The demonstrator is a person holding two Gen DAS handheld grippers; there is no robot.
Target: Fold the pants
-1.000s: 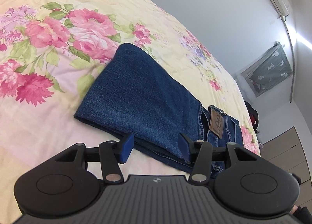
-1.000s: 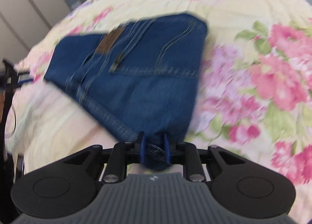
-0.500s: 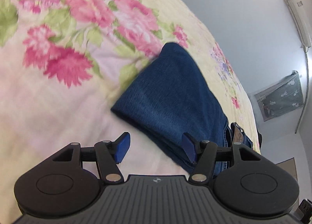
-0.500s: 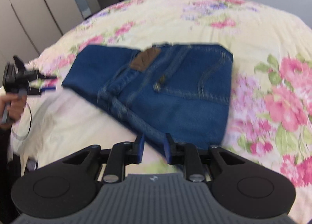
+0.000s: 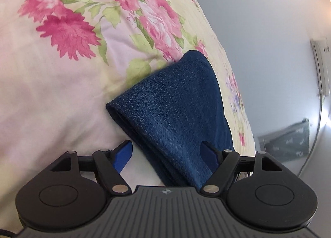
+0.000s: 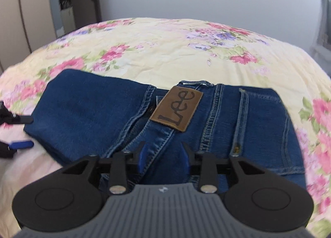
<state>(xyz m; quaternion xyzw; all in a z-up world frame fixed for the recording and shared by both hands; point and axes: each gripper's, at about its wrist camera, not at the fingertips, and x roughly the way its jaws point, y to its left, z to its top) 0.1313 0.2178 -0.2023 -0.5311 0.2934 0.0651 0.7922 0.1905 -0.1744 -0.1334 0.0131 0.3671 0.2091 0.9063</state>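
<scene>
The dark blue denim pants (image 6: 161, 122), folded into a compact rectangle, lie flat on the pale yellow floral bedspread (image 6: 165, 47), brown leather waistband patch (image 6: 176, 109) facing up near the middle of the stack. A second ago the right gripper (image 6: 163, 155) was pinching the near denim edge and carrying it across; now that edge lies down on the stack and the jaws are opening, the blue pads a moderate gap apart with the waistband seam between them but no longer pressed. That suggests the last fold has just been laid and released. The left gripper (image 5: 167, 155) has dropped closer to the bed than a second ago and its jaws are opening wide; the folded end of the pants runs between its blue fingers (image 5: 124, 155) toward 12 o'clock, close by the 3 o'clock finger, yet nothing is clamped. In the right view that gripper sits at 9 o'clock, just beside the stack's end.
</scene>
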